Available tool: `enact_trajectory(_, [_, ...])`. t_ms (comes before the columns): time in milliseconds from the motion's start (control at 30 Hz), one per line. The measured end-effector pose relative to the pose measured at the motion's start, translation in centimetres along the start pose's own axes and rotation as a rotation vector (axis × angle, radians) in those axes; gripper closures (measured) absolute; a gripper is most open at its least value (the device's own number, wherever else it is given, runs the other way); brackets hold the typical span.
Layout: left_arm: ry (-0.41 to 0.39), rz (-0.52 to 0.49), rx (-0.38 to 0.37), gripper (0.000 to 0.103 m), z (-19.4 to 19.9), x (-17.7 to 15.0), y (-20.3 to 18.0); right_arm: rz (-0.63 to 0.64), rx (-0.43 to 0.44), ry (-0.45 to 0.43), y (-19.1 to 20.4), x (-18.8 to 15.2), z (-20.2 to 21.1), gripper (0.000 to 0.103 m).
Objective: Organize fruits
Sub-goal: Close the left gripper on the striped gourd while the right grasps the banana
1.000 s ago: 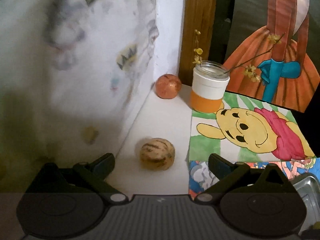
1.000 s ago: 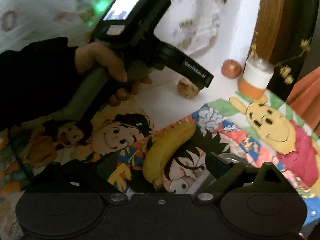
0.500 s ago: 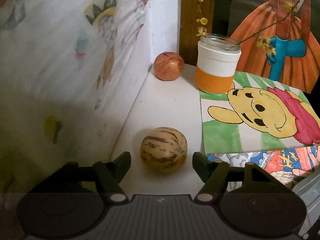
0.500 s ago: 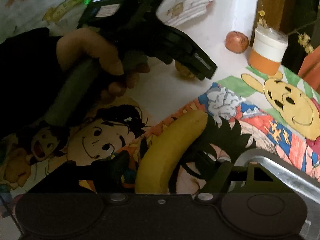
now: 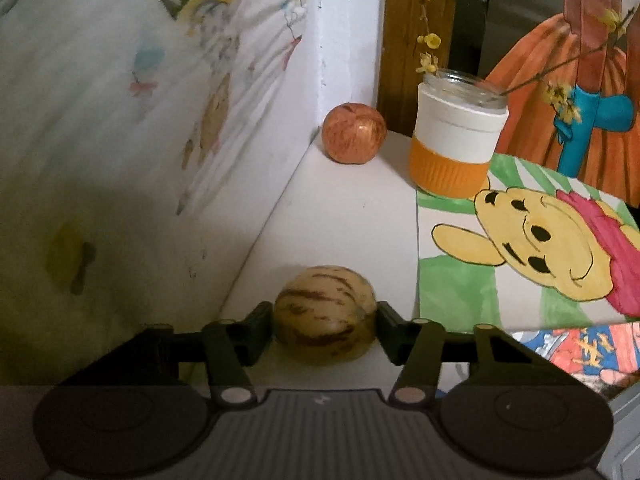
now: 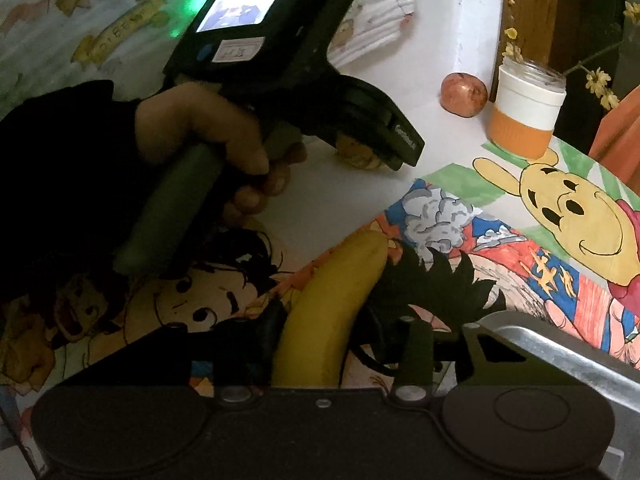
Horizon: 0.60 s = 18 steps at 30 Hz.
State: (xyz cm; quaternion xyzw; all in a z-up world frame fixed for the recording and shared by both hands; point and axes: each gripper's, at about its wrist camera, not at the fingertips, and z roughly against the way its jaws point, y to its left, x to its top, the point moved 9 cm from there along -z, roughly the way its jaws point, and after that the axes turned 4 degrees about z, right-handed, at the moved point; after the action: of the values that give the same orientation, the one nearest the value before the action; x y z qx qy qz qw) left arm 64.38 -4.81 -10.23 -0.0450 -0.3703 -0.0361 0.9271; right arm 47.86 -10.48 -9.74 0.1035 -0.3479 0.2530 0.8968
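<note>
Now, low in each frame, both grippers are closing: the left gripper pinches the melon on the desk, the right gripper brackets the banana. Squeeze gently, centred, then lift straight; the apple waits upper centre.

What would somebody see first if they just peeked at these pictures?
Probably the striped round fruit squeezed between the closing left gripper fingers, near the wall. Next, the yellow banana lying on the cartoon pictures, with the right gripper closing around it.
</note>
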Motion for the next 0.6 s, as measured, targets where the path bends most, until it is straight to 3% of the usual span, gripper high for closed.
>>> enact_trajectory(233, [0.0, 0.002, 0.0, 0.046, 0.4, -0.3, 0.1, -0.084, 0.037, -0.017, -0.5, -0.4, 0.6, 0.068])
enact_trajectory(600, [-0.002, 0.076, -0.061, 0.046, 4.5, -2.3, 0.2, -0.366, 0.14, -0.086, -2.0, -1.8, 4.1, 0.068])
